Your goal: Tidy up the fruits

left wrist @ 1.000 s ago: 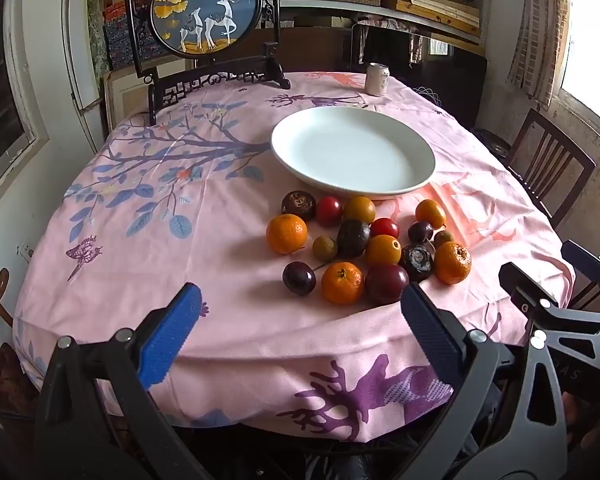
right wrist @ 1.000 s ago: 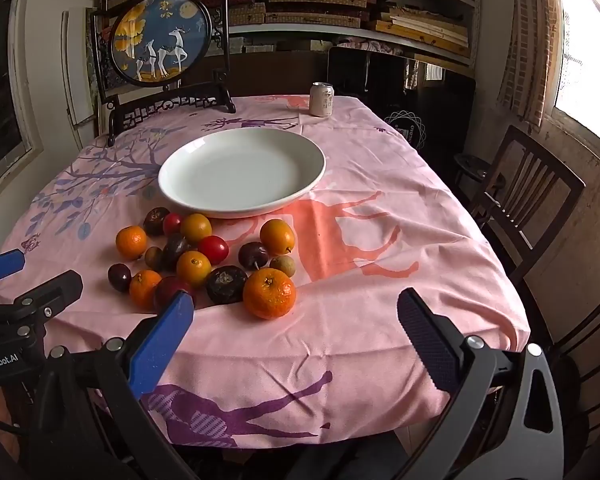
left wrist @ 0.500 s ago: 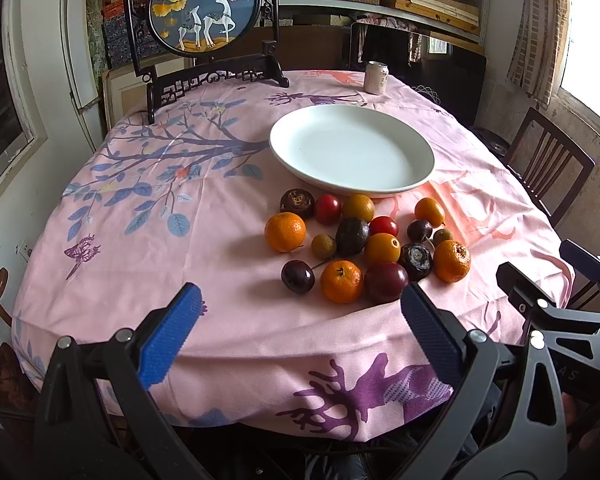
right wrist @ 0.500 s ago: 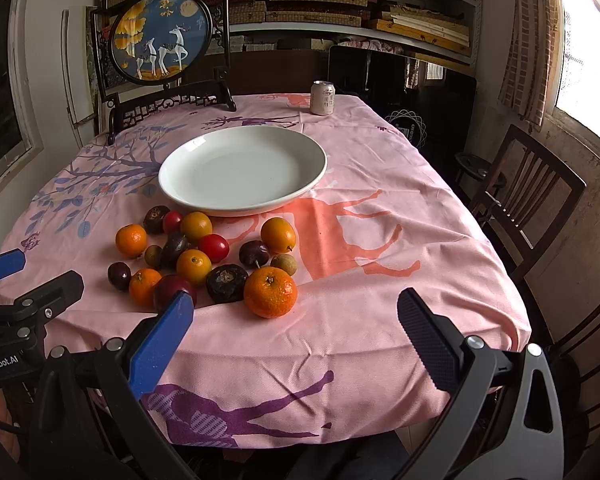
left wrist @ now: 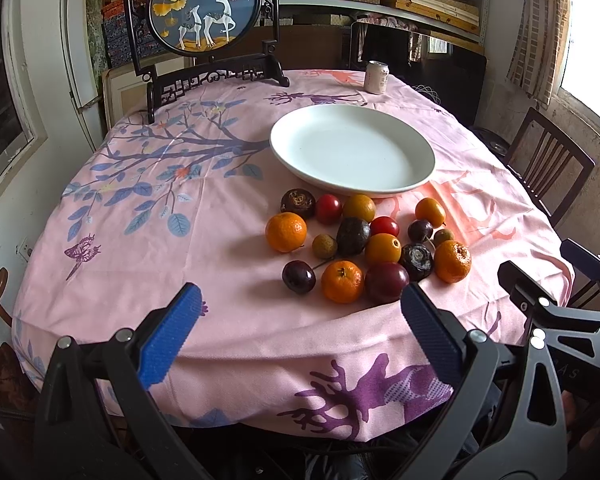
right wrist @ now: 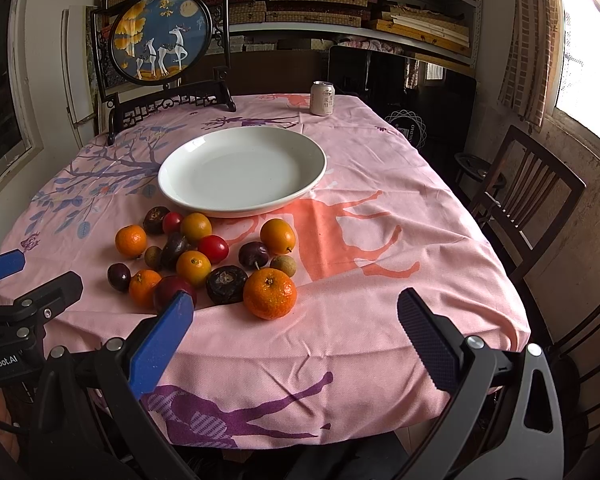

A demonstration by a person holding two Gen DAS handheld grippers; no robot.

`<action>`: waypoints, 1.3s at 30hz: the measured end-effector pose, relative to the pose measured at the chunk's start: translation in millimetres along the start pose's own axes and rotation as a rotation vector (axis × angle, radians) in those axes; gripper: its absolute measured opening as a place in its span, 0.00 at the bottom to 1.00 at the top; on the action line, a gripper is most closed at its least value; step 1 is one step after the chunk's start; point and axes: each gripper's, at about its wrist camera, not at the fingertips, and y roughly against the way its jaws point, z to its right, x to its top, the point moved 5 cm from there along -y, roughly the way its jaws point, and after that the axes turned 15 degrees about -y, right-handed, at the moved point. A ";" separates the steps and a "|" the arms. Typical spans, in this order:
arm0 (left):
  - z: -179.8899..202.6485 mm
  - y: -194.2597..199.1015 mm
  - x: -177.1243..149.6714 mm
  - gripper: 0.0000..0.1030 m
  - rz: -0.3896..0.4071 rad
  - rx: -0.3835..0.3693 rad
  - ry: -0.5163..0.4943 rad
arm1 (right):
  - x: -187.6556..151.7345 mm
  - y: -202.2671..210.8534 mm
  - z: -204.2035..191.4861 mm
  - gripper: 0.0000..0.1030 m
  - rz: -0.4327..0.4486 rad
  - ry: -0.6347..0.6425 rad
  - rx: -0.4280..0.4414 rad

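Observation:
A cluster of several small fruits [left wrist: 364,244] lies on the pink tablecloth just in front of a large empty white plate [left wrist: 352,148]: mandarins, red tomatoes, dark plums, brown passion fruits. The cluster also shows in the right wrist view [right wrist: 204,256], with the plate [right wrist: 242,170] behind it. My left gripper [left wrist: 300,332] is open and empty, held near the table's front edge, short of the fruits. My right gripper [right wrist: 296,340] is open and empty, near the front edge, to the right of the fruits. A large mandarin [right wrist: 269,293] lies closest to it.
A drink can [right wrist: 323,98] stands at the far side of the table. A framed round deer picture on a dark stand [left wrist: 204,12] stands at the back left. Wooden chairs [right wrist: 524,200] stand to the right of the table. Shelves fill the back wall.
Both grippers have crept slightly forward toward the table; the fruits and plate have not moved. Both stay open.

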 end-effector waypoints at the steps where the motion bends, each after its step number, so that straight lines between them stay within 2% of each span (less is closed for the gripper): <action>1: 0.0 -0.2 -0.1 0.98 0.000 0.000 0.000 | 0.6 0.3 0.5 0.99 0.000 0.000 0.000; 39: 4.7 -2.6 -2.7 0.98 -0.006 -0.008 -0.002 | -2.2 -3.5 -0.9 0.99 -0.009 0.001 0.004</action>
